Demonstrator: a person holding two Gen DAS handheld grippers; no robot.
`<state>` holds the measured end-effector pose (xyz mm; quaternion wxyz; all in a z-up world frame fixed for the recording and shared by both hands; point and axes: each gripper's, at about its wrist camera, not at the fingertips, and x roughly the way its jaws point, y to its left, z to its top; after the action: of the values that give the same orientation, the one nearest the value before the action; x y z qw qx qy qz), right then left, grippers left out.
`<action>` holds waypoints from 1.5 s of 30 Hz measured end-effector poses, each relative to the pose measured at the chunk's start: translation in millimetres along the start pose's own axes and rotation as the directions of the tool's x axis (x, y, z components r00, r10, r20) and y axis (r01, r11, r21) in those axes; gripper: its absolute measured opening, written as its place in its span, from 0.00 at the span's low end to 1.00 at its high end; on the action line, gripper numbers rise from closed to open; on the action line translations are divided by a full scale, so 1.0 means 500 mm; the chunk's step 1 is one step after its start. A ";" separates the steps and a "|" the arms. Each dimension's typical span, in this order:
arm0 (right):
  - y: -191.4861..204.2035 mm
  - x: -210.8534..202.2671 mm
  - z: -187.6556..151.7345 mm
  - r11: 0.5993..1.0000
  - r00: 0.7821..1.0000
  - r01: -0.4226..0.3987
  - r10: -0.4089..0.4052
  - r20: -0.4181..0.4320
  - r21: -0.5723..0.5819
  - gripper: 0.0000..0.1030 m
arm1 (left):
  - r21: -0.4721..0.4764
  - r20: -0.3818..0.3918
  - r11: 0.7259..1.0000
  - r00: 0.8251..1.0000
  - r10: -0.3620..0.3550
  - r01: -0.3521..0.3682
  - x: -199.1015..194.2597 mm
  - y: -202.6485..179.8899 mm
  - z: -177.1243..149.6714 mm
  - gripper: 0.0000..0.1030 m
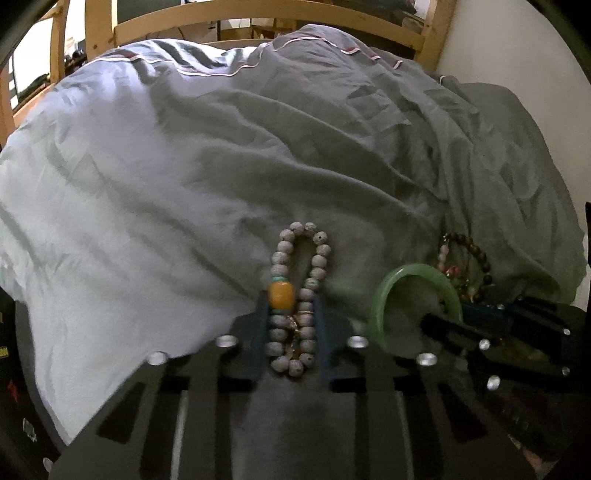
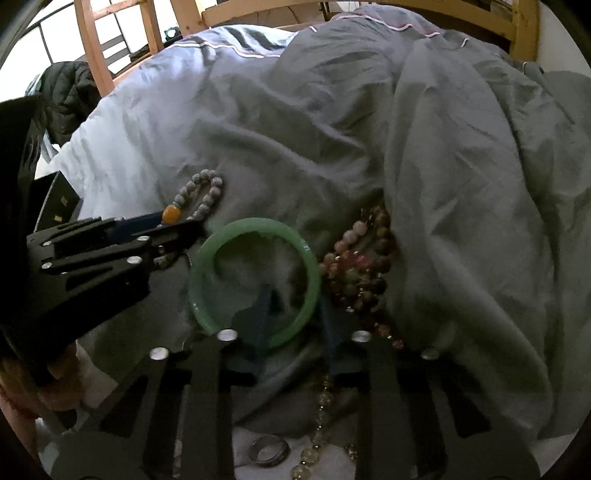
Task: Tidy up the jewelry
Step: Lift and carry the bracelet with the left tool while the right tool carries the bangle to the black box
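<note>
A grey bead bracelet with an orange bead (image 1: pixel 295 295) lies stretched on the grey duvet between the fingers of my left gripper (image 1: pixel 291 314), which close in on its lower half; it also shows in the right wrist view (image 2: pixel 199 203). A green jade bangle (image 2: pixel 255 280) lies on the duvet; my right gripper (image 2: pixel 295 314) straddles its near right rim, one finger inside the ring, one outside, with a gap. The bangle shows in the left wrist view (image 1: pixel 417 295) too. A heap of pink and brown bead bracelets (image 2: pixel 362 258) lies right of the bangle.
A dark ring (image 2: pixel 267 450) and a clear bead strand (image 2: pixel 321 424) lie under my right gripper. The rumpled duvet (image 1: pixel 221 166) covers the bed, piled high on the right. A wooden bed frame (image 1: pixel 258 18) stands behind. A dark box (image 2: pixel 55 206) sits at left.
</note>
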<state>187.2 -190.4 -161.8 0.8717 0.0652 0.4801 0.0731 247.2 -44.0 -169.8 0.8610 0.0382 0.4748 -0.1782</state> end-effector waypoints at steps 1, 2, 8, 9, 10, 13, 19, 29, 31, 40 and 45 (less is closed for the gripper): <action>0.000 -0.008 -0.002 1.000 1.000 -0.005 0.005 0.014 0.001 0.14 | -0.006 0.000 1.000 1.000 -0.006 0.006 -0.004 0.004 0.000 0.12; 0.001 -0.017 -0.004 1.000 1.000 -0.006 0.006 0.027 0.002 0.12 | -0.010 0.000 1.000 1.000 -0.012 0.012 -0.009 0.006 -0.001 0.11; -0.005 -0.071 -0.014 0.999 0.995 -0.025 0.022 0.096 0.029 0.11 | 0.001 0.016 1.000 0.999 -0.029 0.029 -0.043 -0.003 -0.012 0.11; -0.007 -0.079 -0.014 0.999 0.994 -0.033 0.029 0.104 0.035 0.11 | -0.001 0.021 1.000 0.999 -0.030 0.030 -0.053 -0.006 -0.014 0.11; -0.009 -0.090 -0.015 0.998 0.992 -0.046 0.041 0.116 0.044 0.11 | -0.002 0.026 0.999 0.999 -0.032 0.032 -0.061 -0.008 -0.016 0.11; -0.013 -0.121 -0.014 0.995 0.987 -0.076 0.066 0.147 0.061 0.11 | -0.004 0.046 0.999 0.998 -0.040 0.040 -0.092 -0.011 -0.023 0.11; -0.015 -0.173 -0.020 0.992 0.977 -0.102 0.086 0.195 0.069 0.11 | -0.009 0.082 0.999 0.996 -0.042 0.042 -0.157 -0.020 -0.038 0.11; 0.023 -0.254 -0.034 1.000 0.980 0.010 -0.010 0.199 0.003 0.11 | 0.003 0.092 1.000 0.996 -0.018 0.018 -0.231 -0.047 -0.068 0.11; 0.032 -0.271 -0.039 1.000 0.979 0.022 -0.021 0.201 -0.001 0.11 | 0.003 0.096 1.000 0.995 -0.007 0.007 -0.251 -0.048 -0.076 0.11; 0.092 -0.322 -0.060 0.998 0.979 0.042 -0.031 0.204 -0.050 0.11 | -0.014 0.103 0.998 0.993 0.055 -0.054 -0.327 -0.031 -0.099 0.11; 0.121 -0.333 -0.056 0.996 0.979 0.046 -0.032 0.201 -0.070 0.11 | -0.025 0.117 0.996 0.990 0.083 -0.081 -0.365 -0.007 -0.108 0.11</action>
<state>71.6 -161.5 -27.6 0.9185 0.0305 0.3885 0.0668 114.0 14.8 -47.2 0.8945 0.0384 0.4227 -0.1400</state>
